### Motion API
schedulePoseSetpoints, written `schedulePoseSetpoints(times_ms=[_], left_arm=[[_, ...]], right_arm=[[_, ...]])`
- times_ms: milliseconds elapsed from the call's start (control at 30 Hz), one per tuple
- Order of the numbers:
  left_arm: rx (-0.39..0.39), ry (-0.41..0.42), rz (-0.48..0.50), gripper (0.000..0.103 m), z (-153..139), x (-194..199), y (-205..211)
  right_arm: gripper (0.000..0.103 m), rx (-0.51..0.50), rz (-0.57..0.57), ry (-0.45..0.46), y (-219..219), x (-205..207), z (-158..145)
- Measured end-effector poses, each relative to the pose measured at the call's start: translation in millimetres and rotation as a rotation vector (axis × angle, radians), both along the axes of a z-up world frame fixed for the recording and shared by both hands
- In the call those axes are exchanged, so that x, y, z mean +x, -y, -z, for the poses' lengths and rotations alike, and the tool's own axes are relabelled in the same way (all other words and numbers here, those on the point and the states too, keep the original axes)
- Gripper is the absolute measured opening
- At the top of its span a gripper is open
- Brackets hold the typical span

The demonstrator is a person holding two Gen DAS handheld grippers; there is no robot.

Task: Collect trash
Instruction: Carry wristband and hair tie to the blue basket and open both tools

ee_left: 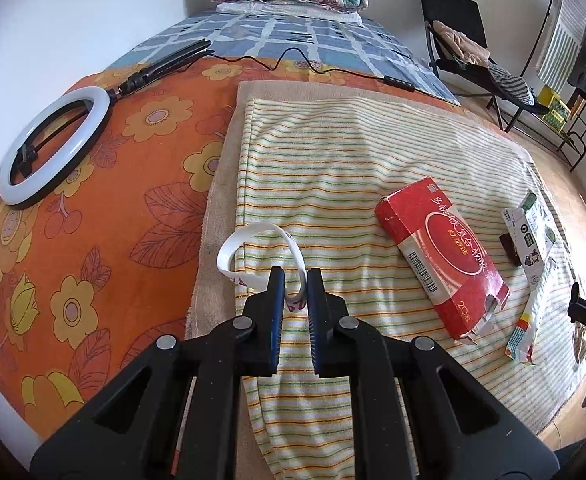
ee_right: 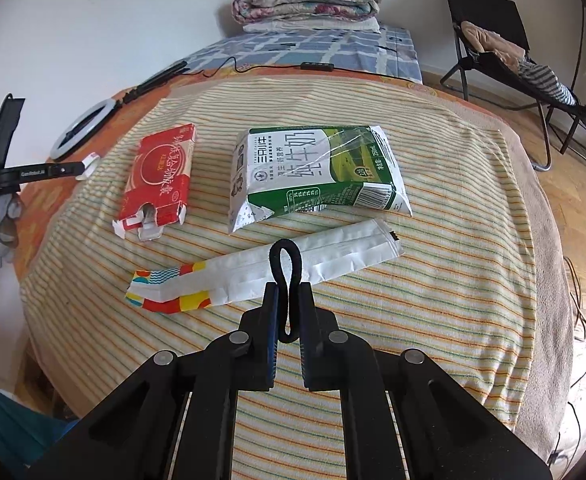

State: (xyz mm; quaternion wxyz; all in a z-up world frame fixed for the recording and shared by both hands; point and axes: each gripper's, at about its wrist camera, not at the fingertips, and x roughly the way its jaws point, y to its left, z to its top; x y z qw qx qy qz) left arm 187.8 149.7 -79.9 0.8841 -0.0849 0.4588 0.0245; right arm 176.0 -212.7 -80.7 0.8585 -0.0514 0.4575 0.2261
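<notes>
You hold two pieces at once: your left gripper point(ee_left: 295, 280) is closed on a white paper band point(ee_left: 253, 256), a loop that curls up and to the left of the jaws above the striped towel point(ee_left: 333, 152), and your right gripper point(ee_right: 289, 292) is closed on a black elastic loop point(ee_right: 285, 258), which stands up between the jaws and hangs above the long wrapper point(ee_right: 253, 270). So two small bits look picked up, though not yet put anywhere; no bin or bag shows in either view, so you cannot tell from here where they are to go. Three larger pieces are left lying on the towel: the red box point(ee_right: 159, 176) with its torn end flaps toward you, the flattened green-and-white milk carton point(ee_right: 317, 170) just right of it, and the long wrapper with its coloured end, lying just in front of the carton, nearest to you. A small dark scrap point(ee_left: 509, 250) lies beside the carton in the left view; what it is cannot be told. I judge the task under way but well short of half done, since both grippers are full and must be emptied before you can take the box, carton or wrapper. The ring light point(ee_left: 53, 146) and its cable on the orange sheet point(ee_left: 93, 240) are not trash.
</notes>
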Motion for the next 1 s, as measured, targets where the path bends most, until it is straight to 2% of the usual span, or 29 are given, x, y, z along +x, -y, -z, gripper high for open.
schedulePoseSetpoints(times_ms=[367, 667, 1000], left_arm=[[-0.066, 0.055, 0.096, 0.009, -33, -42, 39], [-0.117, 0.097, 0.187, 0.009, -61, -89, 81], [-0.152, 0.084, 0.271, 0.009, -65, -153, 120]], right_arm=[[0.007, 0.039, -0.049, 0.060, -8, -28, -34], [0.007, 0.057, -0.102, 0.075, -19, -72, -51], [0.007, 0.068, -0.151, 0.060, -20, -125, -50]])
